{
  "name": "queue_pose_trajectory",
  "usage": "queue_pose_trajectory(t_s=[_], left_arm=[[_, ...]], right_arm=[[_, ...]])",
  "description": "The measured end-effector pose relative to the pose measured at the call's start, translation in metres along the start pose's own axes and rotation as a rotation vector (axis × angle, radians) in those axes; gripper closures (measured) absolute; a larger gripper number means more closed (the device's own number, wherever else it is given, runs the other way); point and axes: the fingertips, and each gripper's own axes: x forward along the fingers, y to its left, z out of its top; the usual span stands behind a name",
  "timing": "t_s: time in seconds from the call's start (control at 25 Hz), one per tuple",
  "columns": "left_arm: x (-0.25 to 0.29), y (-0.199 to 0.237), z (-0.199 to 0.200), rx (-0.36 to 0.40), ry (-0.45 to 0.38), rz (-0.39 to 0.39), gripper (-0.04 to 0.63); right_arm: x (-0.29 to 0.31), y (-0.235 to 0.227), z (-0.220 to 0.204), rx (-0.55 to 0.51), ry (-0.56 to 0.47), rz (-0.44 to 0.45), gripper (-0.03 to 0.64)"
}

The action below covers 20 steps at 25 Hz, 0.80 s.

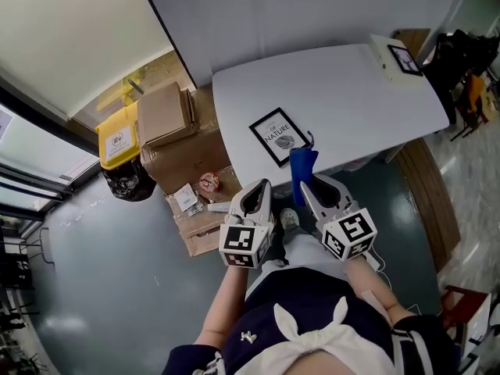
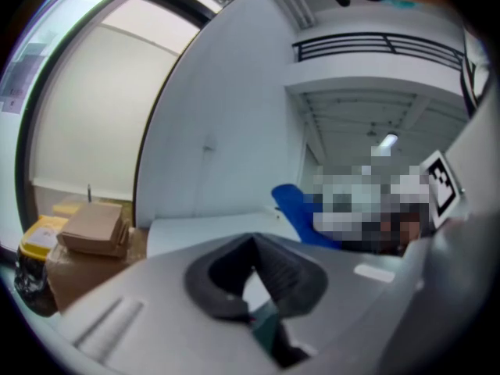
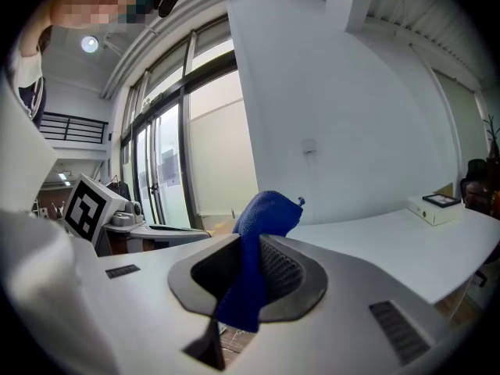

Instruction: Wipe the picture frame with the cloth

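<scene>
Picture frame [image 1: 280, 137] is lying flat on the white table [image 1: 351, 92], toward the table's near-left corner and turned at an angle to its edge. It is showing a thin black border, a white mat, the word NATURE and a small dark graphic under it.

Blue cloth [image 1: 303, 170] is sticking up over the table's near edge, just beside the frame's near corner; cannot tell if it is touching the frame. Right gripper [image 1: 311, 184] is clamping the cloth between its jaws, with cloth folds poking out above and below the pads. Left gripper [image 1: 262, 190] is hovering off the table's near-left corner, jaws closed together with nothing between them.

Tabletop is looking plain and glossy. A white box [image 1: 394, 59] with a dark item on top is sitting at the table's far-right end. A plain white wall [image 1: 312, 14] is running behind the table's far side. Cardboard boxes [image 1: 168, 116] are stacked on the grey-blue floor [image 1: 101, 287] off the table's left side, and a yellow bin [image 1: 119, 139] is standing beyond them. Dark-framed windows [image 3: 168, 155] are showing further left of the table.
</scene>
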Motion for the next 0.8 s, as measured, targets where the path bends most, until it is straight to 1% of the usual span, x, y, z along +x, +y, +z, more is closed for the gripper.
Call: queue_pose_trajectory(t_s=[0.36, 0.8], left_arm=[[0.055, 0.03, -0.012, -0.023, 0.079, 0.042, 0.594], [0.1, 0.054, -0.034, -0.075, 0.159, 0.087, 0.594]], right_arm=[[0.05, -0.055, 0.001, 0.012, 0.044, 0.013, 0.546], [0.102, -0.09, -0.008, 0.005, 0.116, 0.082, 0.546]])
